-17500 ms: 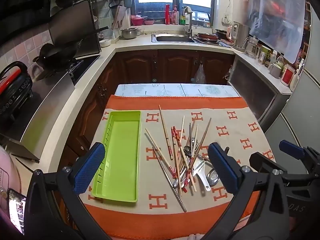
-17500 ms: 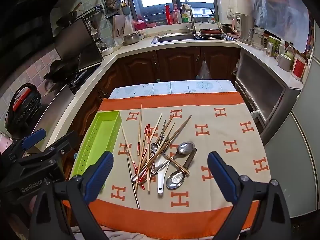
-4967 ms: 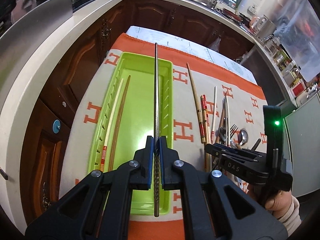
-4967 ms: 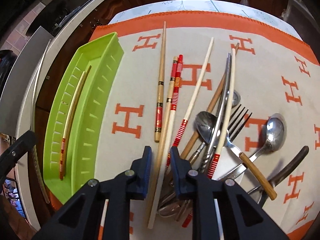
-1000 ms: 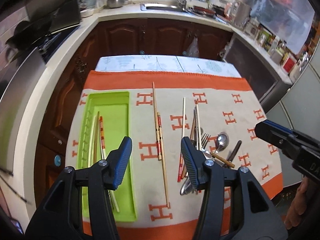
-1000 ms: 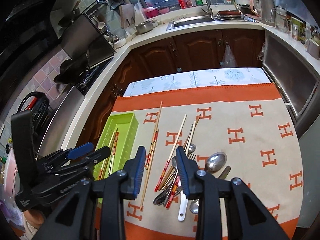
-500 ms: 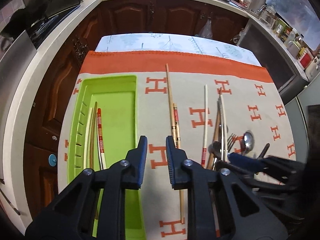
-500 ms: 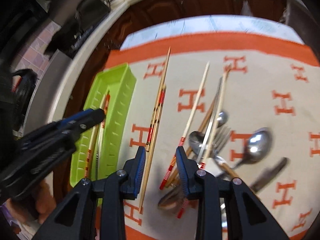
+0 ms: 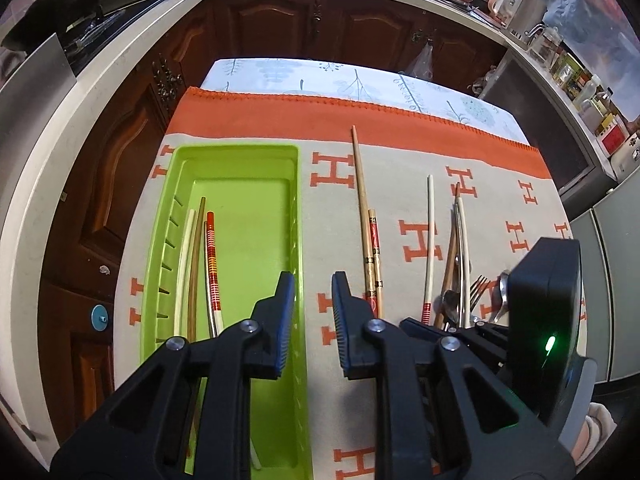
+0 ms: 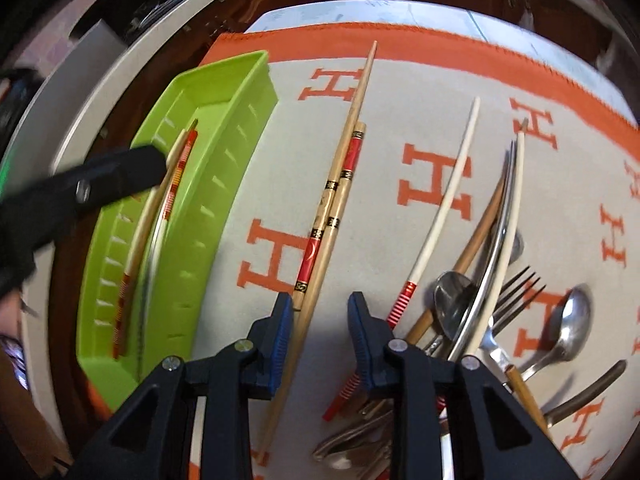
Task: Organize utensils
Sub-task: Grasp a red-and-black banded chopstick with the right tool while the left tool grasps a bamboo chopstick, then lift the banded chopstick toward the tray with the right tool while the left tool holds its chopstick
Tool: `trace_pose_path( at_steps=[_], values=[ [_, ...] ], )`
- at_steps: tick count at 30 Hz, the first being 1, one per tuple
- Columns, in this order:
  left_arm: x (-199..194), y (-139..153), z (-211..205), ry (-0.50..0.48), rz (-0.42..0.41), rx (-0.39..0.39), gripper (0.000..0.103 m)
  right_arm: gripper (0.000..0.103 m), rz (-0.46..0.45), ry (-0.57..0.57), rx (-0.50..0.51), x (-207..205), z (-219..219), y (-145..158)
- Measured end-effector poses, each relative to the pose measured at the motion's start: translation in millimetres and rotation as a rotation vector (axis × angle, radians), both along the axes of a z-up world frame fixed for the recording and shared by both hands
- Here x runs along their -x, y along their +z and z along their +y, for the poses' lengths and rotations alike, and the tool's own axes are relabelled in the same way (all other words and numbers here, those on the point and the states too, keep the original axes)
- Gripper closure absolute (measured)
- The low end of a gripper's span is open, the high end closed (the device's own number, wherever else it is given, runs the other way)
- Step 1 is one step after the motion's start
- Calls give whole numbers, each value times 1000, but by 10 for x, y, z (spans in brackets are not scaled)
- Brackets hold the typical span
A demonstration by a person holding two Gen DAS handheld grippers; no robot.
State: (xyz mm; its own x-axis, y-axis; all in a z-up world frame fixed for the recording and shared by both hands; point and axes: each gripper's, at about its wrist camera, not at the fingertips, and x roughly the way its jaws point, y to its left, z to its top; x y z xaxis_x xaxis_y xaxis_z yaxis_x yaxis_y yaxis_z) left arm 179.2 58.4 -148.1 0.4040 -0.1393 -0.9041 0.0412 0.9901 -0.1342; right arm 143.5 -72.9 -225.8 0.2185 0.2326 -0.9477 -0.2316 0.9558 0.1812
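Note:
A lime green tray point(image 9: 236, 148) lies at the left of the cloth and holds several chopsticks point(image 9: 211, 256) along its left side. My left gripper point(image 9: 313, 308) hangs open and empty over the tray's right wall. On the cloth lie a long wooden chopstick point(image 10: 352, 112) and a red-patterned one point(image 10: 348, 164), side by side. My right gripper point(image 10: 320, 320) is open low over them, and the long chopstick's lower part passes between its fingers. To the right lie a white chopstick point(image 10: 444, 204) and a heap of spoons point(image 10: 452, 300) and forks point(image 10: 516, 292).
The beige cloth with orange H marks point(image 9: 400, 168) covers a small table amid dark wooden cabinets point(image 9: 280, 24) and a pale counter point(image 9: 52, 128). The right gripper's black housing point(image 9: 540, 300) fills the left view's lower right. The left gripper's dark finger point(image 10: 120, 176) crosses the tray point(image 10: 224, 140).
The right gripper has dropped low and forward over the two chopsticks, so the long one now runs between its fingers. The left gripper has shifted closer over the tray's right wall.

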Motion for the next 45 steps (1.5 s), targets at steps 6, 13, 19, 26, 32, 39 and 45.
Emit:
trace_pose_path(
  at_steps=[6,13,19,26,32,39,45],
  values=[
    [-41,-19,-34,-8,-3,8,86,96,-21,-20,6,15,-93,-20],
    [-135,-66,-163,-17,6,12,87,97,22,-150,-188,-74,-487,43],
    [-345,-176,-408,-37,27,5,87,97,-42,-208,-235,-179,-735,256],
    [-681,-575,-611,-24,109,-39,87,97,-56,-241,-264,-306,-905,283],
    [-829,-855,-733,-23,145,-88,87,97,-38,-241,-288,-300,-1004,214],
    [-842,-870,-817,-38,116,-127,98,97,-16,-249,-314,-330,-1037,132],
    [-696,-774,-734,-18,106,-82,99,97,-18,-256,-335,-280,-1051,207]
  ],
)
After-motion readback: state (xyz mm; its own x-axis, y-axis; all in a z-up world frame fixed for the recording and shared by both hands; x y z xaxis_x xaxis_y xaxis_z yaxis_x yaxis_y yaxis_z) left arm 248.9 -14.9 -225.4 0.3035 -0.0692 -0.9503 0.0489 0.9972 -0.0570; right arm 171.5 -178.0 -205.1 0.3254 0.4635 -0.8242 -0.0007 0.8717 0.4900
